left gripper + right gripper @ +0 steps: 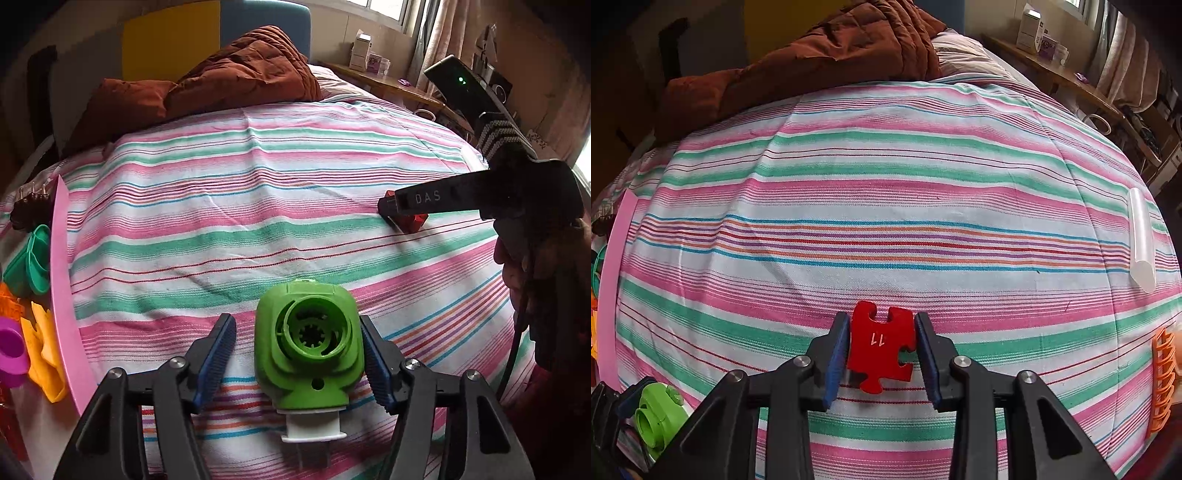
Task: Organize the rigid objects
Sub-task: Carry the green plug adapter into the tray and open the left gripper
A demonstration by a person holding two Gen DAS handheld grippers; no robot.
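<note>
The left gripper (pixel 298 354) points down at the bed (pixel 258 192), its blue-padded fingers (pixel 218 354) standing half wide on either side of a green part (pixel 308 350). The part lies on the striped sheet with its round socket facing the camera and a white stub at its near end. There is a clear gap between the left pad and the part; the right pad sits just beside it, and whether it touches cannot be told. The part is not gripped.

The right gripper (pixel 881 354) is narrow, its fingers (pixel 836 354) closed on a red puzzle piece (pixel 881 350) (marked with a white 11) that rests low against the sheet. In the left wrist view the same gripper (pixel 391 205) reaches in from the right, with the red piece (pixel 410 220) showing under its tip and a person's hand (pixel 517 258) on the handle.

Along the left edge of the bed runs a pink strip (pixel 61 266), and beyond it lie yellow (pixel 46 354), teal (pixel 31 262) and magenta (pixel 11 347) pieces. In the right wrist view a white rod (pixel 1141 240) lies on the sheet at the far right, well apart from the puzzle piece, and an orange grid piece (pixel 1162 380) sits at the right edge. A brown quilt (pixel 240 74) is heaped at the head of the bed.
</note>
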